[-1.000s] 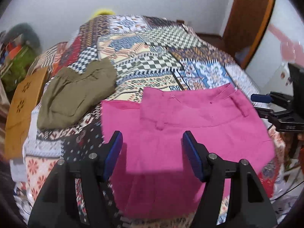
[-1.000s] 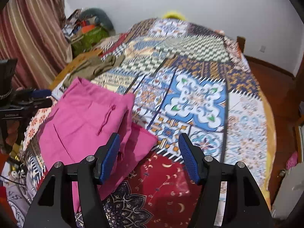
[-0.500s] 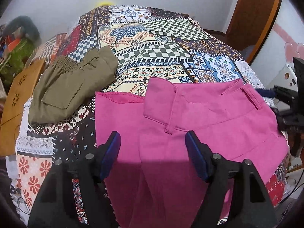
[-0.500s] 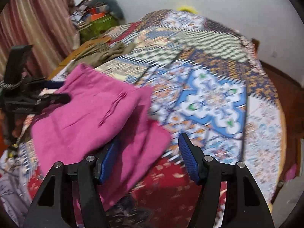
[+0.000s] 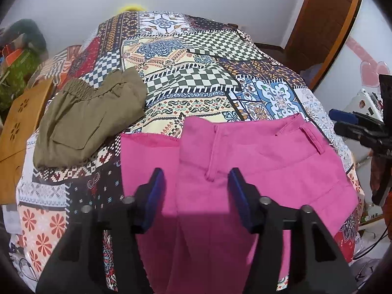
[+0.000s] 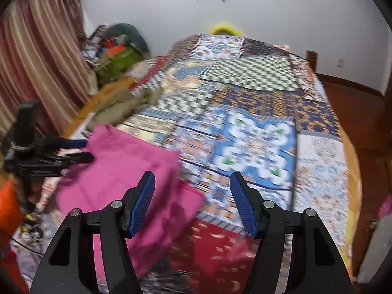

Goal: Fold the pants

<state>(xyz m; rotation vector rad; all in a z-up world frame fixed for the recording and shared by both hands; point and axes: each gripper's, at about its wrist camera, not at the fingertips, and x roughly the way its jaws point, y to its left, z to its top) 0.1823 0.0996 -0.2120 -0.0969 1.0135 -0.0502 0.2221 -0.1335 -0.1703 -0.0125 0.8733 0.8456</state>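
Pink pants (image 5: pixel 257 156) lie folded on the patchwork bedspread (image 5: pixel 196 73) near its front edge, waistband toward the far side. My left gripper (image 5: pixel 196 196) hovers just over their near part. Its jaws are closing, the pink cloth shows through the gap, and the pads do not press on it. My right gripper (image 6: pixel 192 196) is open and holds nothing, above the bed to the right of the pink pants (image 6: pixel 117 171). Each gripper shows in the other's view: the left gripper (image 6: pixel 49 156) at the pants' left edge, the right gripper (image 5: pixel 360 127) beyond their right edge.
Folded olive pants (image 5: pixel 85 120) lie at the bed's left side. A wooden board (image 5: pixel 17 127) stands beside the bed there. A striped curtain (image 6: pixel 36 61) and a pile of bags (image 6: pixel 117 54) fill the far left corner; a wooden door (image 5: pixel 325 17) is at the right.
My left gripper's jaws have narrowed, and it has tipped a little toward the pants. The right gripper has pulled up and away from the pink cloth; its view is blurred.
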